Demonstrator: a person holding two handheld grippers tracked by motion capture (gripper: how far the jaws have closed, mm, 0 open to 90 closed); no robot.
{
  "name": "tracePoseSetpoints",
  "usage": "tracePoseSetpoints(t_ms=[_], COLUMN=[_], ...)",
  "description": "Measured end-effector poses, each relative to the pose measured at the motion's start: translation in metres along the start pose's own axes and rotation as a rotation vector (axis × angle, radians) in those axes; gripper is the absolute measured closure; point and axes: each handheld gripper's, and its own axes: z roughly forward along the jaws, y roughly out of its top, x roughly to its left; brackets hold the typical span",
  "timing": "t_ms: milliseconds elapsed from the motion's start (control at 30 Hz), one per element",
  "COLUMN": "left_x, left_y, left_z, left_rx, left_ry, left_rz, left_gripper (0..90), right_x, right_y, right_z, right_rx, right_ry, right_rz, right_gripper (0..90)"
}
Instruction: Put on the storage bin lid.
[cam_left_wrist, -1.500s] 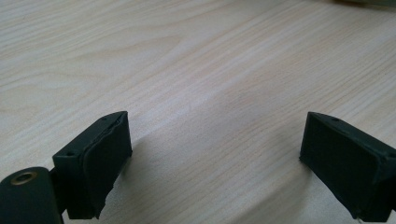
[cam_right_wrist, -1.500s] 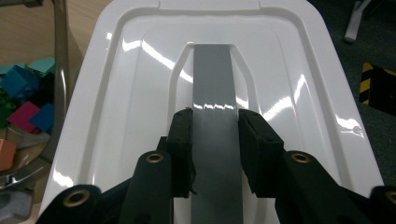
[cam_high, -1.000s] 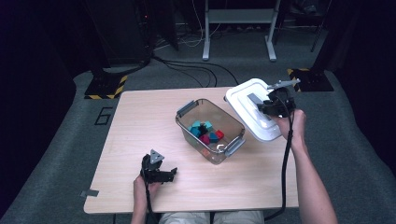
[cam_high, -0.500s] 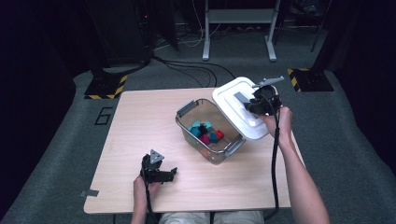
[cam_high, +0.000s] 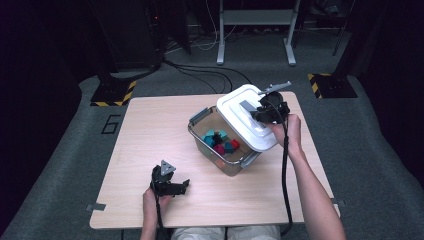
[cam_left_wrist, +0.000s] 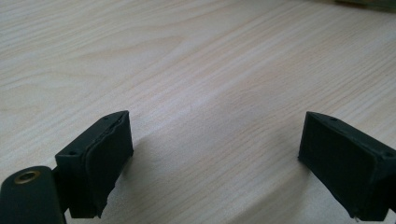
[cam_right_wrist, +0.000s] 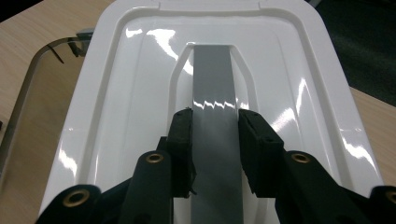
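Lid (cam_high: 245, 122), one, white plastic with a grey handle strip (cam_right_wrist: 213, 93) down its middle, tilted and held above the right part of the container (cam_high: 200, 131); it overlaps the far right rim and leaves the near left part of the opening uncovered. Right hand-held gripper (cam_high: 265, 112) clamped on the handle strip, one jaw on each side of it (the right gripper view shows both pads pressed against the strip's edges). One clear container with grey latches, standing on the surface (cam_high: 150, 130) right of centre. Inside it small blocks (cam_high: 222, 142) in teal, red and dark colours, piled together (number cannot be told, several at least). Left hand-held gripper (cam_high: 172, 187) near the front edge of the surface, well apart from the container, jaws spread wide with nothing between them; bare wood grain lies under it in the left gripper view. Two hands, two grippers, each with one cable trailing back toward the person.
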Motion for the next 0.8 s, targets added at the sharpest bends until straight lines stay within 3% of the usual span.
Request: tracePoseSetpoints(t_ms=[33,467,500,800], left_x=[-0.001,-0.001,0.000,-0.001], left_y=[0.000,0.000,0.000,0.000], left_z=[0.000,0.000,-0.001,0.000], left_rx=[-0.002,-0.005,0.004,-0.004], left_ry=[-0.002,0.003,0.001,0.002], left_rz=[-0.015,-0.009,0.003,-0.008], left_gripper=[9.5,9.8,9.8,9.9], right_x=[0.003,0.035,0.036,0.051], right_y=[0.001,0.008,0.009,0.011], right_z=[0.001,0.019,0.020,0.033], right_rx=[0.003,0.018,0.017,0.042], right_ry=[0.005,0.064,0.069,0.106], right_rz=[0.001,-0.045,-0.054,-0.071], right_gripper=[66.7,66.7,66.7,66.7])
